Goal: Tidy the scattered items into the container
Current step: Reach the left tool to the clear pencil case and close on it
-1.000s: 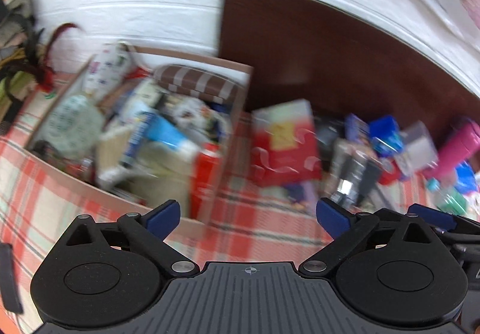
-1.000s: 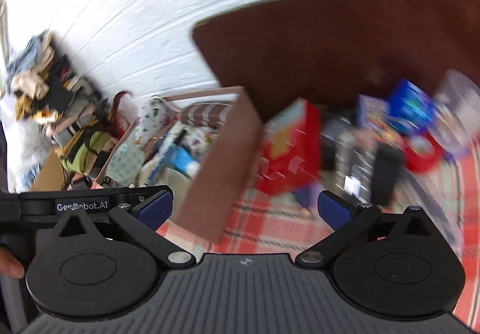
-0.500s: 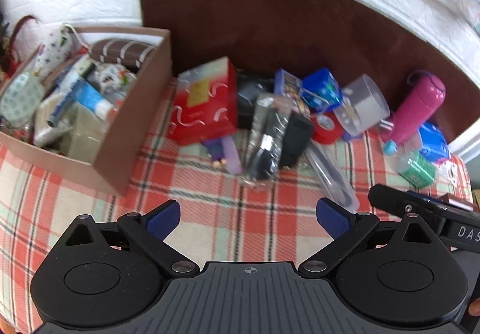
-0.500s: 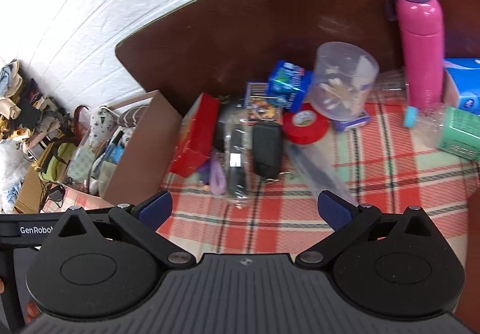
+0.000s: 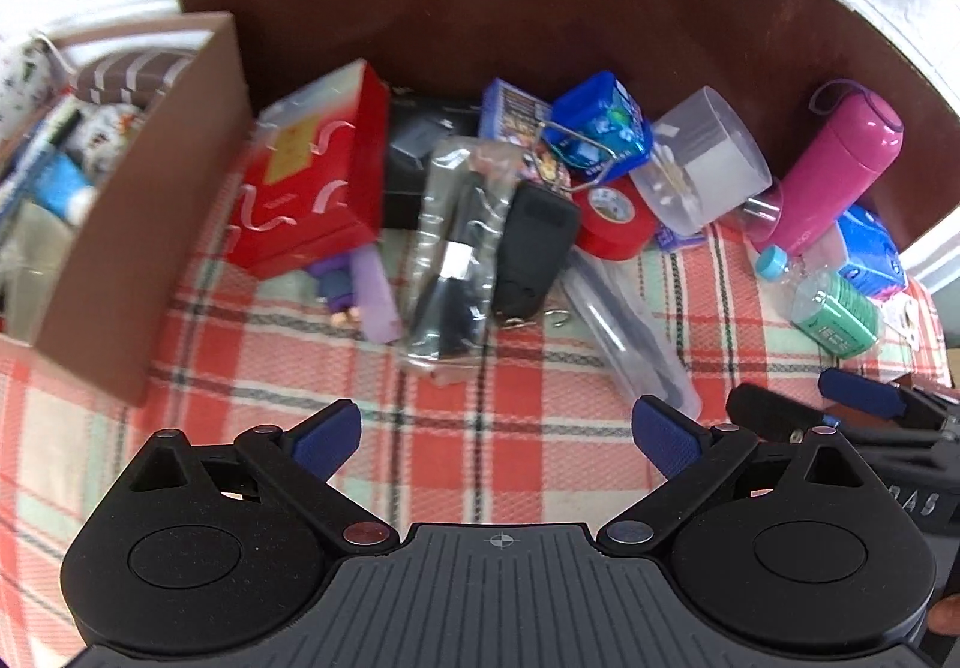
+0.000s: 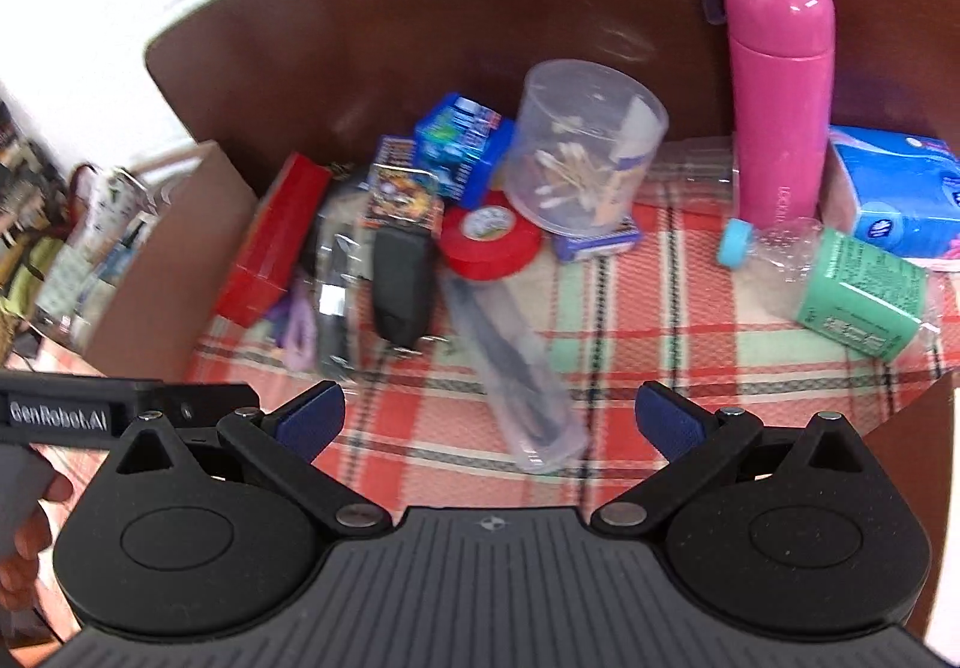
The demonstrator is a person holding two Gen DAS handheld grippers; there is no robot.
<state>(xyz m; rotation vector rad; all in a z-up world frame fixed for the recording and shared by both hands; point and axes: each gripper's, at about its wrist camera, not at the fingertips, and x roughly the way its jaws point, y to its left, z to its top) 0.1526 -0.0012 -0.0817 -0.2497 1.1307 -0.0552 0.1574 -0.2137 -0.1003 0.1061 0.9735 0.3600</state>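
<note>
A cardboard box (image 5: 114,248), already holding several things, stood at the far left on the checked cloth (image 5: 528,428). Beside it leaned a red box (image 5: 306,176), then a clear packet (image 5: 450,254), a black case (image 5: 534,242), a red tape roll (image 5: 612,218), a clear tub (image 6: 582,152) and a pink flask (image 6: 780,92). The left gripper (image 5: 497,431) and the right gripper (image 6: 490,422) both hovered with fingers apart, holding nothing.

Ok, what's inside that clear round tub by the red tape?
Cotton swabs lie loose inside the clear tub, tipped over against the red tape roll. A blue-and-white packet pokes out beneath it; the rest is covered.
</note>
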